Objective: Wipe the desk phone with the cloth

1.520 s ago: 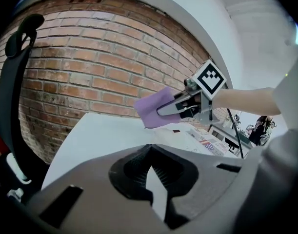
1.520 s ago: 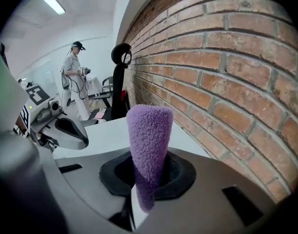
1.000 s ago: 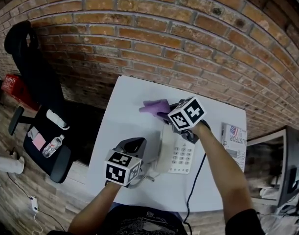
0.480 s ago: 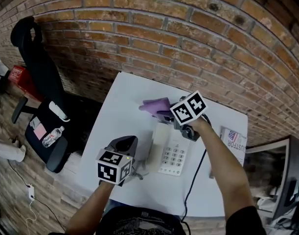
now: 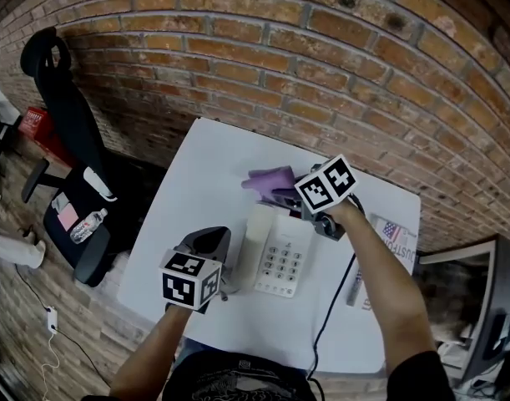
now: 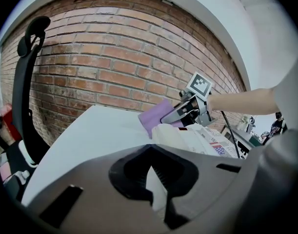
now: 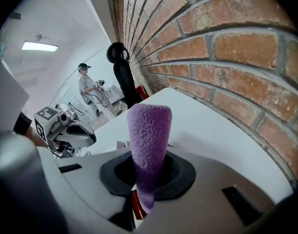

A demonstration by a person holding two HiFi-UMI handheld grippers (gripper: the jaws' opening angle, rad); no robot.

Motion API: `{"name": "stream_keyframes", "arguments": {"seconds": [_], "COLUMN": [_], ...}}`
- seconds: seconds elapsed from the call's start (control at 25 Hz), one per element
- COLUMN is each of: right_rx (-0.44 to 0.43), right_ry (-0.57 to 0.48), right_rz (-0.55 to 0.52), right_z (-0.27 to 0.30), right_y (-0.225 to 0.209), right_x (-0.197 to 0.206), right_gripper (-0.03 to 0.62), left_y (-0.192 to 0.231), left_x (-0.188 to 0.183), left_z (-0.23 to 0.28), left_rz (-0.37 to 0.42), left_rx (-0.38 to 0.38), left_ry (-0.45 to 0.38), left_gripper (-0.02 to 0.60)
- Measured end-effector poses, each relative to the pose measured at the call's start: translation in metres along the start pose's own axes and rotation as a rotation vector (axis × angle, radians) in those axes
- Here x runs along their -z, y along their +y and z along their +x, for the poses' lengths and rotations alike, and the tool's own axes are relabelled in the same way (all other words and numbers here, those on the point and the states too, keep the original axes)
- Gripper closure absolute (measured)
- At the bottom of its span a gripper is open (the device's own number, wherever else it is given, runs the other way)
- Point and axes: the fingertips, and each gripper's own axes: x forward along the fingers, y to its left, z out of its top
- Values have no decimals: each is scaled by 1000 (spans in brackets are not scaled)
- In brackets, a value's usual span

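Note:
A white desk phone (image 5: 280,257) lies on the white table (image 5: 196,190), with its handset along its left side. My right gripper (image 5: 281,195) is at the phone's far end, shut on a purple cloth (image 5: 267,179) that sticks out toward the wall. In the right gripper view the cloth (image 7: 149,140) stands up between the jaws of that gripper (image 7: 143,191). My left gripper (image 5: 228,286) hovers just left of the phone's near corner, open a little with nothing between its jaws. The left gripper view shows the phone (image 6: 183,135), the cloth (image 6: 156,121) and the right gripper (image 6: 170,117) ahead.
A brick wall (image 5: 321,65) runs behind the table. A printed paper (image 5: 396,236) lies at the table's right edge and a black cord (image 5: 334,299) trails off the phone toward me. A black office chair (image 5: 67,149) with a water bottle (image 5: 83,228) stands at the left. A person (image 7: 85,87) stands far off.
The head view has shifted a little. The right gripper stays at the phone's far end with the cloth, and the left gripper stays beside the phone's near left corner.

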Motion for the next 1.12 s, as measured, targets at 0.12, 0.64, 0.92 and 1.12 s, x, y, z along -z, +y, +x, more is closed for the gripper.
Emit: {"name": "stream_keyframes", "arguments": {"seconds": [0.12,0.64,0.92,1.12], "right_rx": [-3,6,78,159], "right_ry": [-4,-45,-124,-210], "right_rz": [8,46,43,22], "right_z": [-8,-48,-88,-127], "right_y": [-5,-27,-30,-19], "right_x": [7,43,56,54], "right_gripper": [549,549,549,549], "left_y": [-5,-29,-41,-44], "left_x": [-1,0,-6,-13], "left_z": [3,10,6,-6], "left_rz": [0,-6,-2,22], "left_rx": [-7,-55,-72,-76], "left_ry": [-3,-15,-28,-36], "left_gripper": [577,577,577,577]}}
